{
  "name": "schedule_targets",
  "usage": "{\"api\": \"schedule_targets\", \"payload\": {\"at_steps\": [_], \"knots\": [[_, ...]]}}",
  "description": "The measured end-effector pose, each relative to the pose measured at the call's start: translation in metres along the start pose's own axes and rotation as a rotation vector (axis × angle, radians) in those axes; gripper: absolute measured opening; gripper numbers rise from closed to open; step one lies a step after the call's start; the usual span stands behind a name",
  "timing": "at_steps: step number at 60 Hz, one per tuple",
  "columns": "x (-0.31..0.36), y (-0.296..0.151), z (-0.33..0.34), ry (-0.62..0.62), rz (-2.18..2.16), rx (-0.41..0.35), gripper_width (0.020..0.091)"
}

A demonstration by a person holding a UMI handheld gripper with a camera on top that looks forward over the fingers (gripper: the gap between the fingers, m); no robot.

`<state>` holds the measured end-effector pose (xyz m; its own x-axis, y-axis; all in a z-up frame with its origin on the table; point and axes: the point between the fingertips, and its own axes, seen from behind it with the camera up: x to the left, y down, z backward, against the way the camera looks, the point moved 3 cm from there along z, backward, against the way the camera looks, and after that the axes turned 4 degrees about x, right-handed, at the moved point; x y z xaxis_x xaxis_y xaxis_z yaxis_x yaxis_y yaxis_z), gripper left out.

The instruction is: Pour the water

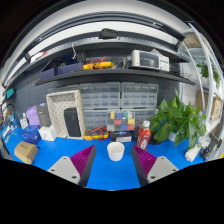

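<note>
- A small white cup [116, 150] stands upright on the blue table [110, 172], just ahead of the fingers and about midway between them; what it holds cannot be told from here.
- A bottle with a red label [144, 136] stands to the right of the cup, a little farther back, apart from it.
- Far behind the cup, a set of small drawers [121, 122] holds coloured bits; their contents are too small to name.
- A leafy green plant [180, 122] stands at the far right of the table.
- Cardboard boxes [25, 151] lie at the near left.
- A shelf [100, 70] runs across the far wall, loaded with gear.
- The gripper [114, 162] is spread wide, its purple pads [84, 158] facing inward; it holds nothing and touches nothing, the cup lying beyond the fingertips.
</note>
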<state>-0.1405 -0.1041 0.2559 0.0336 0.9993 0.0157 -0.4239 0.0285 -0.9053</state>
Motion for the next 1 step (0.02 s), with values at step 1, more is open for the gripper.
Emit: {"api": "schedule_targets", "payload": {"at_steps": [1], "knots": [[0.0004,-0.0005,0.0001,0.0,0.001,0.001,0.0716]]}}
